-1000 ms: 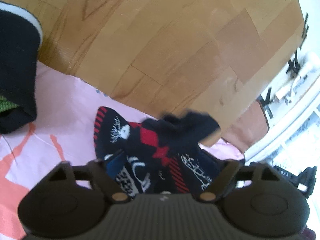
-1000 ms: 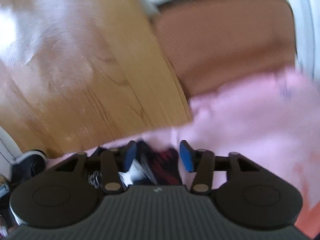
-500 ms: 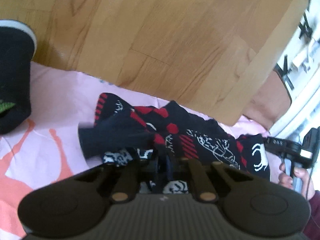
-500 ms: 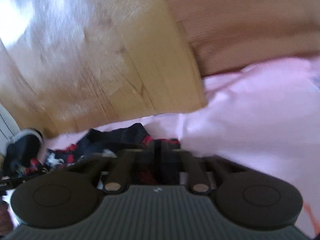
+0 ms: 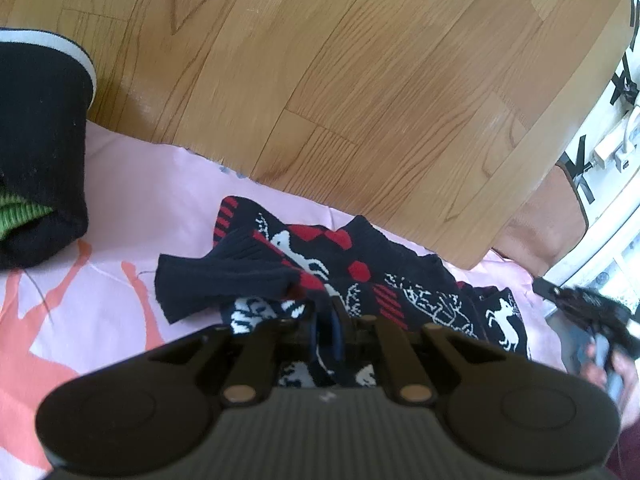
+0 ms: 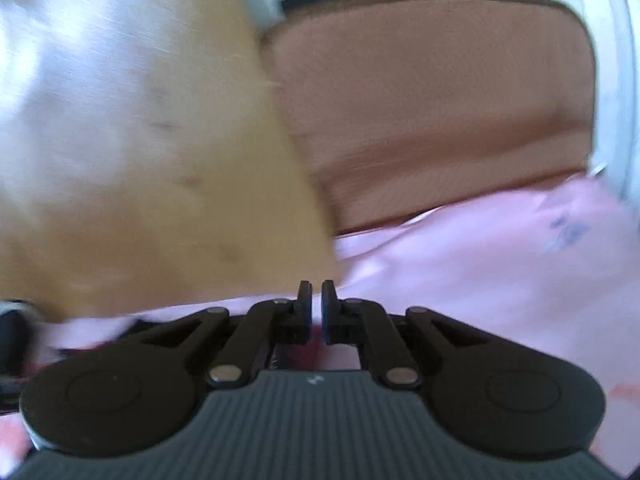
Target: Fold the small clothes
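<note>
A dark knitted garment (image 5: 360, 276) with red blocks and white deer lies rumpled on a pink sheet (image 5: 140, 184); one plain dark flap juts out to the left. My left gripper (image 5: 326, 318) is shut on its near edge. At the right edge of the left wrist view, a hand (image 5: 624, 372) holds my blurred right gripper (image 5: 560, 300) by the garment's right corner. In the right wrist view, the right gripper (image 6: 317, 300) has its jaws a narrow slit apart and opening. A strip of red and dark cloth (image 6: 316, 338) shows between the pads low down.
Folded black clothing (image 5: 36, 140) with a green edge sits on the sheet at the left. Wooden floor (image 5: 360, 80) runs beyond the sheet's far edge. A brown mat (image 6: 440, 100) lies past the sheet's right end, with white furniture behind.
Both grippers went from open to closed on the garment. The dark flap flopped from the right over to the left. The right wrist view swung off the garment toward the brown mat.
</note>
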